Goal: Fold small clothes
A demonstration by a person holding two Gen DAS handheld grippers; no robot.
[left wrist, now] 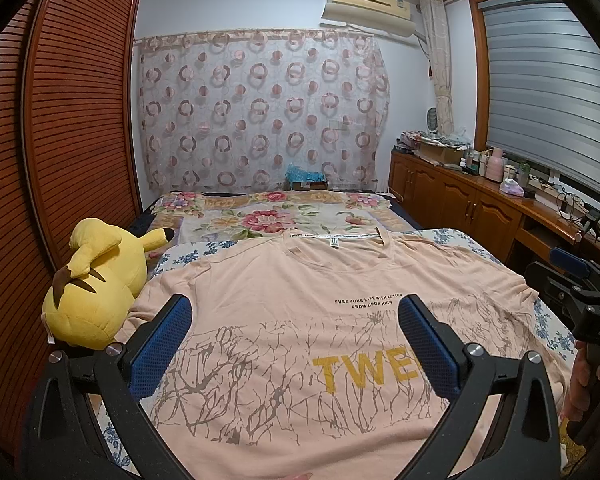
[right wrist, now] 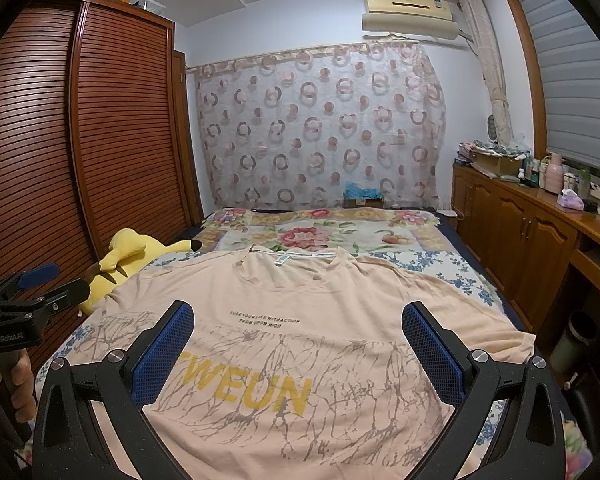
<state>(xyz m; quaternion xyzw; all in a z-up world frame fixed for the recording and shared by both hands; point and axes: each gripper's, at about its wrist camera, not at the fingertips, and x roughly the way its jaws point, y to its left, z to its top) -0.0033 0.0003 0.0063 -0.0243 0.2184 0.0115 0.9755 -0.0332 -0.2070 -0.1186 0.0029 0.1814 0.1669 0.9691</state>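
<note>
A peach T-shirt [left wrist: 284,288] [right wrist: 300,292] lies flat and face up on the bed, collar toward the far end, with yellow letters and a brown crack print on its chest. My left gripper [left wrist: 296,312] hovers open over the shirt's lower left half, nothing between its blue pads. Over the lower right half my right gripper [right wrist: 298,316] is open too, and empty. In the left wrist view the right gripper [left wrist: 572,268] shows at the right edge, held by a hand. In the right wrist view the left gripper [right wrist: 40,280] appears at the left edge.
A yellow plush toy [left wrist: 96,280] [right wrist: 128,256] lies at the bed's left side beside the shirt sleeve. A louvred wooden wardrobe [left wrist: 72,120] stands along the left. Wooden cabinets [right wrist: 532,232] with clutter run along the right. A floral blanket [left wrist: 268,216] covers the far bed.
</note>
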